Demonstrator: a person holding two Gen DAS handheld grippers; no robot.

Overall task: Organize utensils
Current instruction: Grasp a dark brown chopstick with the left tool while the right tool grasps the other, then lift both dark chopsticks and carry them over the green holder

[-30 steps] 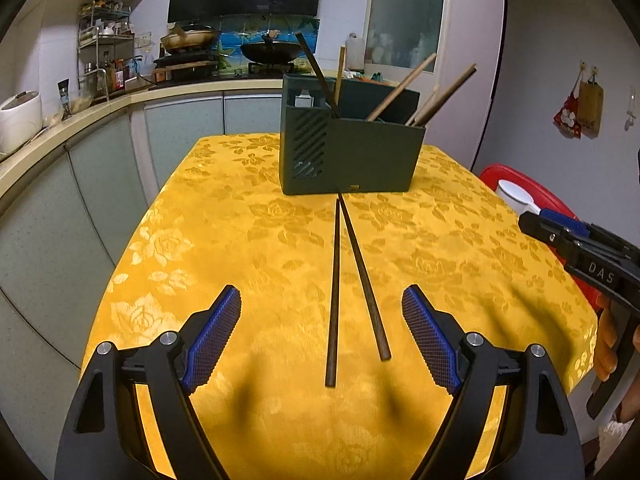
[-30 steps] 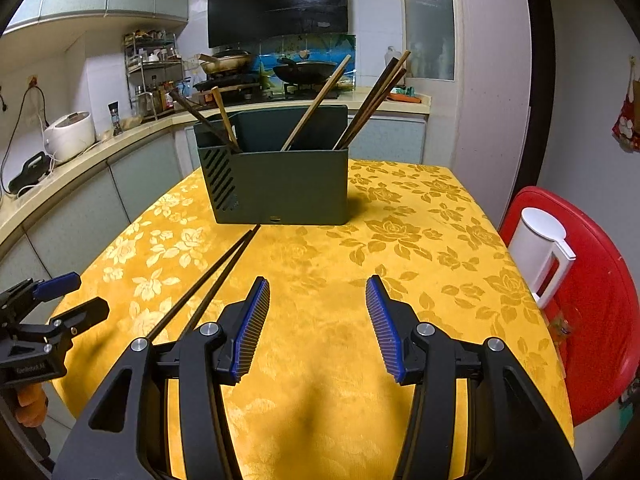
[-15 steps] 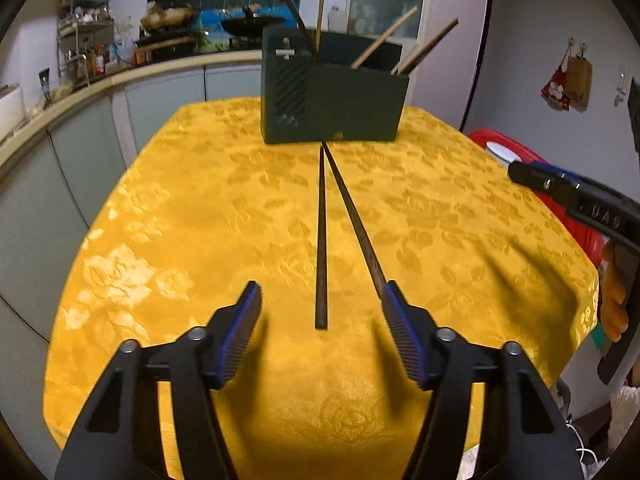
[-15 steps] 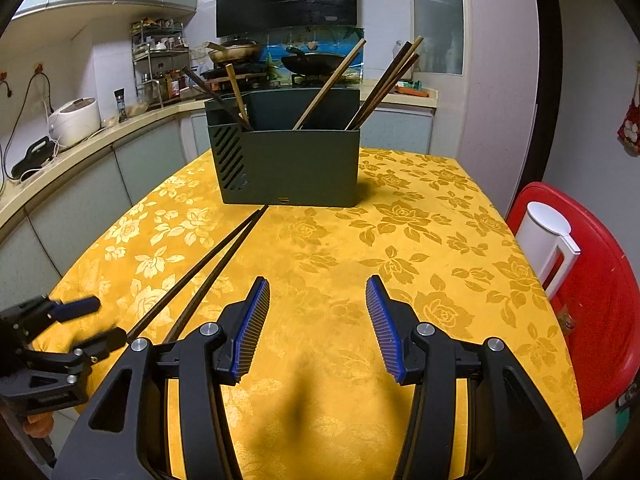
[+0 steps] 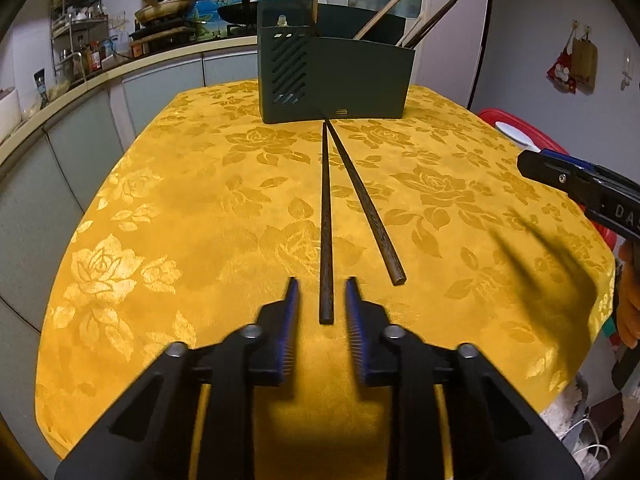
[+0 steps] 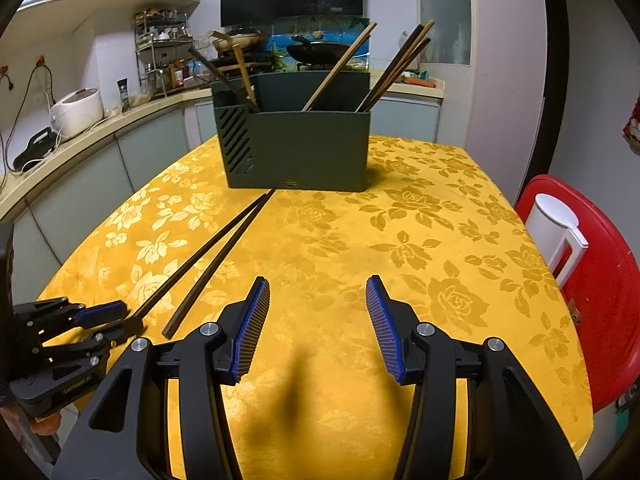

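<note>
Two dark chopsticks lie on the yellow tablecloth, tips meeting at the dark green utensil holder (image 5: 336, 80). The left chopstick (image 5: 325, 216) has its near end between the fingers of my left gripper (image 5: 320, 294), whose jaws are narrowed around it with small gaps on both sides. The right chopstick (image 5: 364, 204) lies free beside it. In the right wrist view, my right gripper (image 6: 318, 300) is open and empty above the cloth, right of both chopsticks (image 6: 208, 268). The holder (image 6: 296, 148) holds several upright chopsticks.
The table (image 6: 420, 240) has a flowered yellow cloth. A red chair (image 6: 592, 280) with a white jug (image 6: 556, 232) stands at the right. Kitchen counters and a stove run behind and along the left. My right gripper shows at the right edge of the left wrist view (image 5: 576, 188).
My left gripper has moved down to the near end of the left chopstick and its jaws have closed in from wide open to narrow. The right gripper has stayed open.
</note>
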